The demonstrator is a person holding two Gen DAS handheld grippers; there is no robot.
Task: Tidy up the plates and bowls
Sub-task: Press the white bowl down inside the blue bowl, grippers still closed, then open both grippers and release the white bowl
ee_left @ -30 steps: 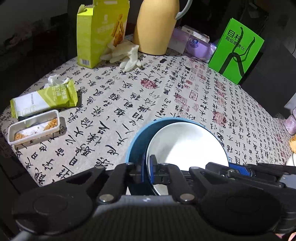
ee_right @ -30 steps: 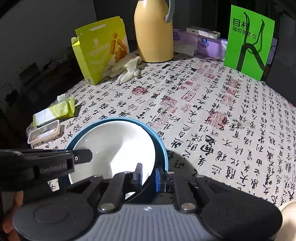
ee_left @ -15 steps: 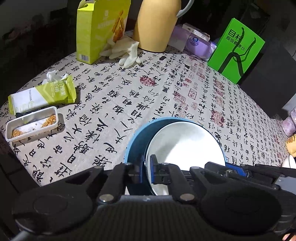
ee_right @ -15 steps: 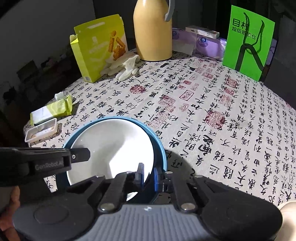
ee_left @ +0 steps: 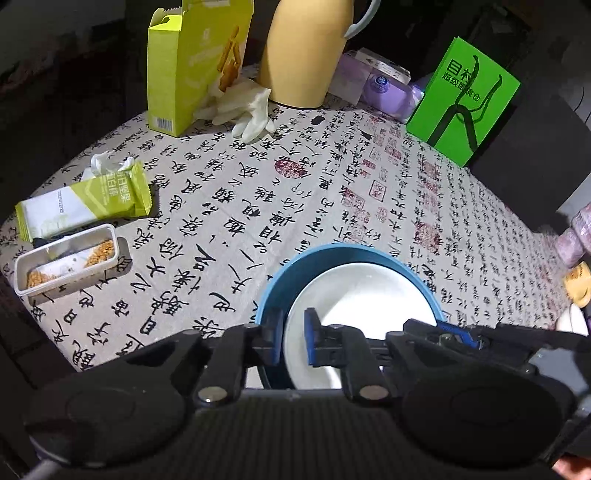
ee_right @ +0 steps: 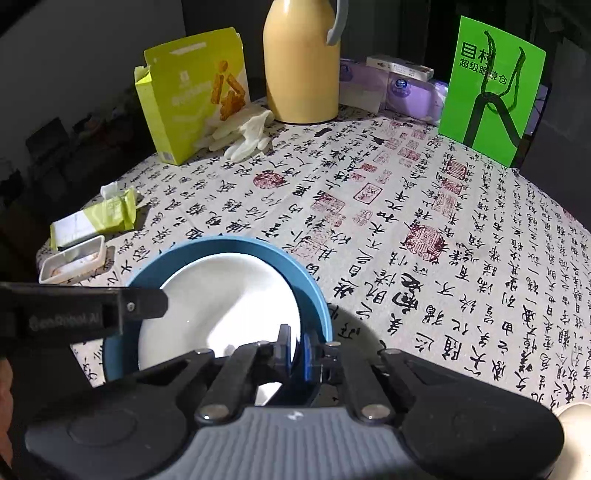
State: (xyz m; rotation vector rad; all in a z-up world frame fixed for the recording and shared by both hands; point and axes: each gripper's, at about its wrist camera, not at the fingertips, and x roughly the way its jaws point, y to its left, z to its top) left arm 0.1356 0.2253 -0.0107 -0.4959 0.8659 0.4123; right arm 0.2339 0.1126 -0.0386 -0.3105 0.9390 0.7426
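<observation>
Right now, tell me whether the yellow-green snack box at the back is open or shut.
Open. The snack box stands upright with its top flaps lifted apart. What is inside cannot be told.

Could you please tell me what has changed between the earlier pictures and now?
The right gripper has pinched tighter on the bowl at its near rim; the left gripper shows slightly wider jaws on the opposite rim. The bowl, jug and glove kept their places.

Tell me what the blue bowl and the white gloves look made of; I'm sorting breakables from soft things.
Blue bowl: probably glazed ceramic, maybe melamine; smooth matte blue outside, glossy white inside with bright highlights, a rigid thin rim. White gloves: likely thin rubber or latex; limp, creased, faintly shiny fingers lying flat on the tablecloth.
</observation>
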